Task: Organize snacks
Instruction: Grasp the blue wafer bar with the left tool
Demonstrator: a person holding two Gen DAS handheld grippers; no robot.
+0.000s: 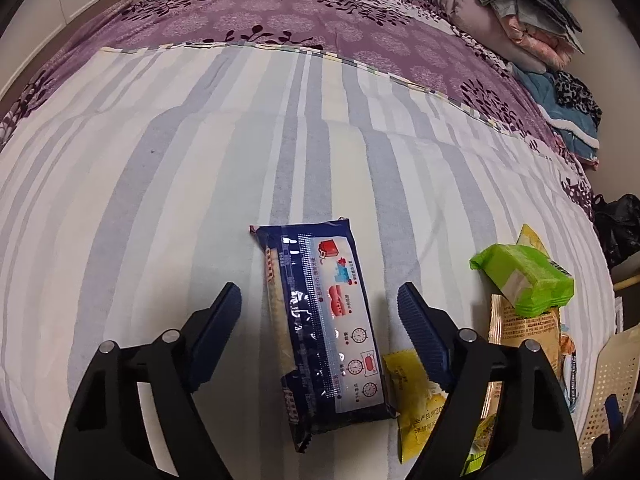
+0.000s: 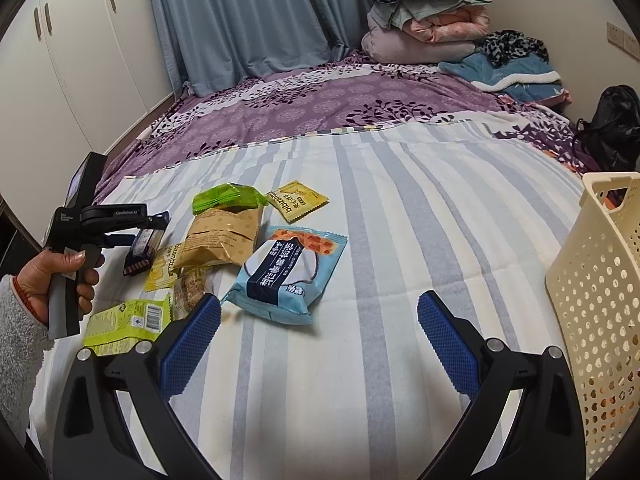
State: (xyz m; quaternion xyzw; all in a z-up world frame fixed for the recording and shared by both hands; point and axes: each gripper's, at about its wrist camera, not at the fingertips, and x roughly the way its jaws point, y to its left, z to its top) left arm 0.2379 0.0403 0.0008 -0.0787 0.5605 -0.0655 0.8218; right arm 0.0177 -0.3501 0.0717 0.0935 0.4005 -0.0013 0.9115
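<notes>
Left gripper: my left tongs, spread wide, one finger on each side of the dark blue cracker pack. Pads are not touching it; whether they sit on the sheet or above it, I can't tell.
Left gripper, right wrist view: same tool at the far left, my left hand around its handle, tips over that dark blue pack.
Right gripper: my right tongs, also spread, nothing between the fingers, just striped sheet.
Dark blue cracker pack: lies flat, lengthwise between the left fingers, printed side up.
Snack pile: just right of the blue pack. Yellow sachet touches its lower right corner and is partly under my right-side finger. Green pack rests on a tan packet.
Light blue pack: nearest the right tongs, just ahead of the left-side pad, tilted.
Other snacks: small yellow sachet at the far edge of the pile, lime-green packet at the near left.
Basket: cream, perforated, standing on the bed at the right edge, well apart from the pile.
Background: folded bedding at the bed's far end.
</notes>
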